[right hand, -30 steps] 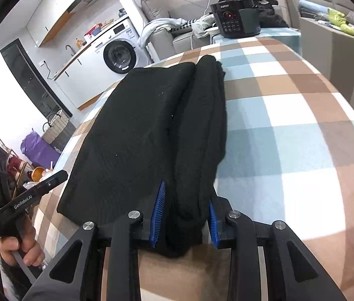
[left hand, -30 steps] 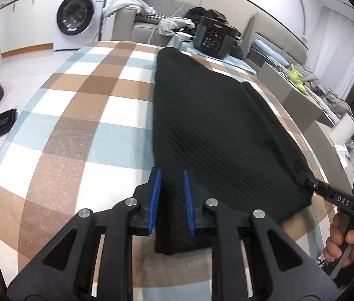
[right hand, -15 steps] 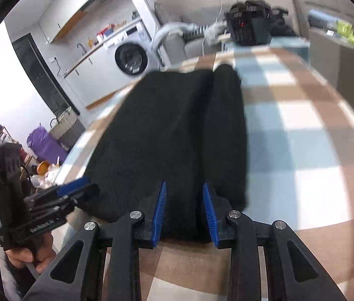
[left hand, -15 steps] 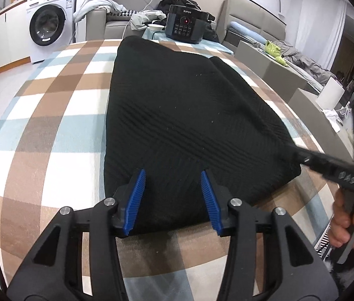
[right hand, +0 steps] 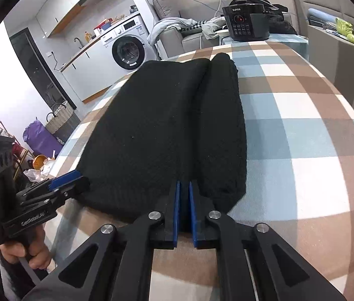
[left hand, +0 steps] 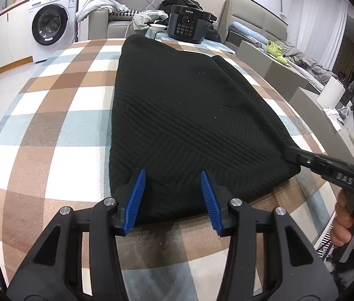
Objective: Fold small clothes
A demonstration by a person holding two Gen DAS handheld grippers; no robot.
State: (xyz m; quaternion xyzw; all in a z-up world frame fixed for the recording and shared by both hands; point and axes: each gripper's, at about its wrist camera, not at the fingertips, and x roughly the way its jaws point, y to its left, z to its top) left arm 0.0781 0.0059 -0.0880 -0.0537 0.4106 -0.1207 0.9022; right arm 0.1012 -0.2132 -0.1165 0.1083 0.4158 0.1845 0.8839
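A black knitted garment (left hand: pixel 189 115) lies lengthwise on the checked tablecloth (left hand: pixel 59 130), folded into a long strip; it also shows in the right wrist view (right hand: pixel 167 130). My left gripper (left hand: pixel 173 194) is open, its blue pads astride the garment's near hem. My right gripper (right hand: pixel 183 195) is shut on the near hem, with a thin fold of black fabric between its pads. The right gripper shows from the side in the left wrist view (left hand: pixel 302 159) at the garment's near right corner. The left gripper shows in the right wrist view (right hand: pixel 69 181) at the near left corner.
A black pressure cooker (left hand: pixel 187 23) stands beyond the table's far end. A washing machine (left hand: pixel 51 25) is at the back left, a sofa with clothes (left hand: pixel 116 15) behind. Grey chairs (left hand: pixel 277 72) stand along the right side. The tablecloth's near edge (left hand: pixel 177 271) is below my grippers.
My left gripper has opened wide and shifted right onto the near hem. My right gripper has closed from open to pinching the hem.
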